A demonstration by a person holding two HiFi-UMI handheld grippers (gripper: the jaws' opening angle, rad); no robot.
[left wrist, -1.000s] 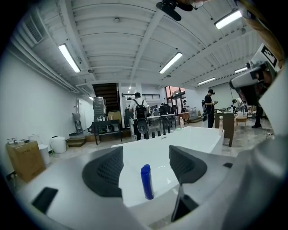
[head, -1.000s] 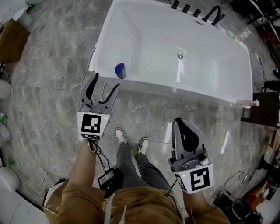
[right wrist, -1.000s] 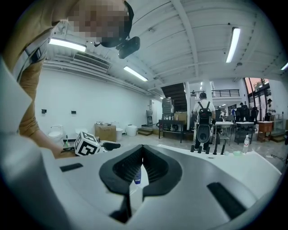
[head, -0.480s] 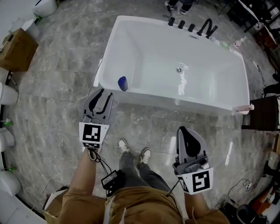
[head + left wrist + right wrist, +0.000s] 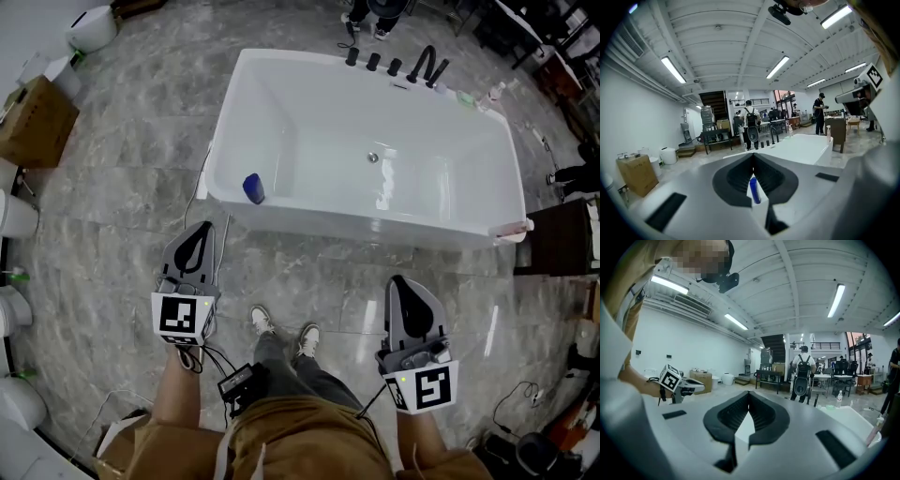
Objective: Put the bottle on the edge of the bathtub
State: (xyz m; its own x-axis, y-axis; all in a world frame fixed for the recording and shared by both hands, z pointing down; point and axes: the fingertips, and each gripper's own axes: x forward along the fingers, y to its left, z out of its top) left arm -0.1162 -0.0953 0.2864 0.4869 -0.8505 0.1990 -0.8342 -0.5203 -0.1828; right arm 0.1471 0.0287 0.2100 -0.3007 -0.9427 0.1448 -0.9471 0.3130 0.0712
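Far left of the tub (image 5: 356, 223), a box (image 5: 36, 120) is cut off by the picture's edge. The left tool (image 5: 200, 232) hangs over the floor, just short of the tub's near left corner. Its jaws have just been closing and now meet, with nothing between them. The blue bottle (image 5: 253, 188) sits on the tub's near rim by that corner, apart from the tool. From above it is a small blue blob, so its cap and label cannot be told. In the left gripper view only a blue sliver of the bottle (image 5: 754, 190) shows, through the gap below the closed tips. Black taps (image 5: 412, 66) line the tub's far rim. The right tool (image 5: 403, 281) is held over the floor, well apart from the tub's near side, with its jaws pressed together and empty. On the tub's near right corner lies a pink thing (image 5: 514, 228), too small to name.
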